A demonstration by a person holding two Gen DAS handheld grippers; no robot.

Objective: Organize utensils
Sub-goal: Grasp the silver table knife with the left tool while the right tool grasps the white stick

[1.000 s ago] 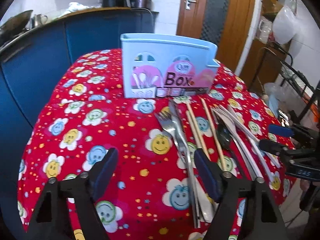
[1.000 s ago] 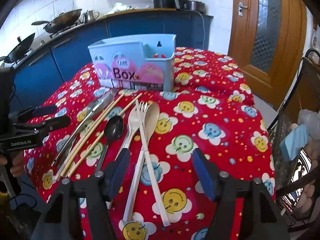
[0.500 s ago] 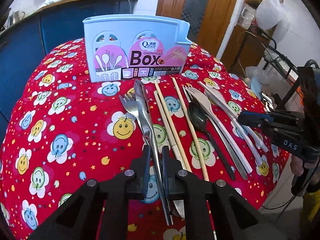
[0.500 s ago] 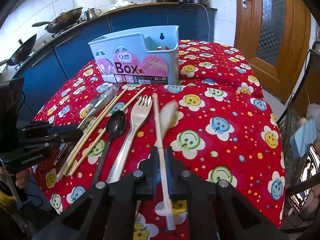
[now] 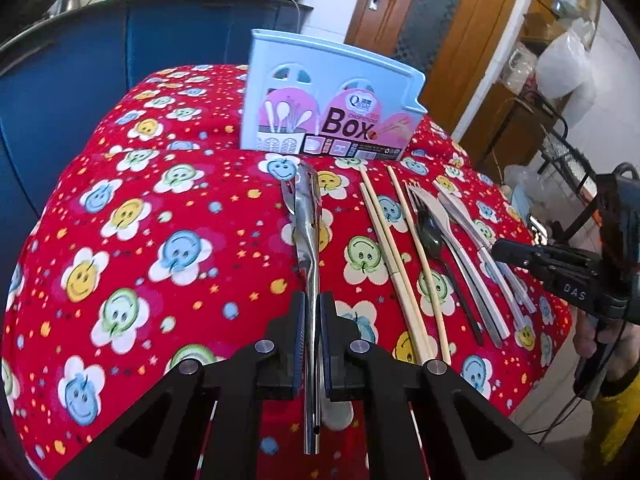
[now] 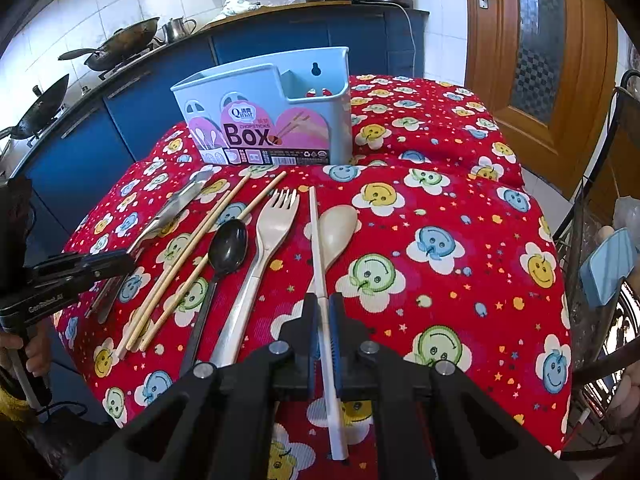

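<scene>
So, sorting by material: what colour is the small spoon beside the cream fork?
Glossy black spoon with a dark handle, clearest in the right wrist view.

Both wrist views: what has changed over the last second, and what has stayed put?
Both claws were open above the cloth. The left claw closed on the metal knife; the right claw closed on the cream knife, now edge-up beside the cream spoon. The chopsticks, black spoon, cream fork and blue box have not moved.

A white knife [image 6: 322,264] is clamped in the right gripper [image 6: 323,322] before the blue utensil box [image 6: 272,120]; a cream spoon [image 6: 336,232] is seen just beside the knife.
</scene>
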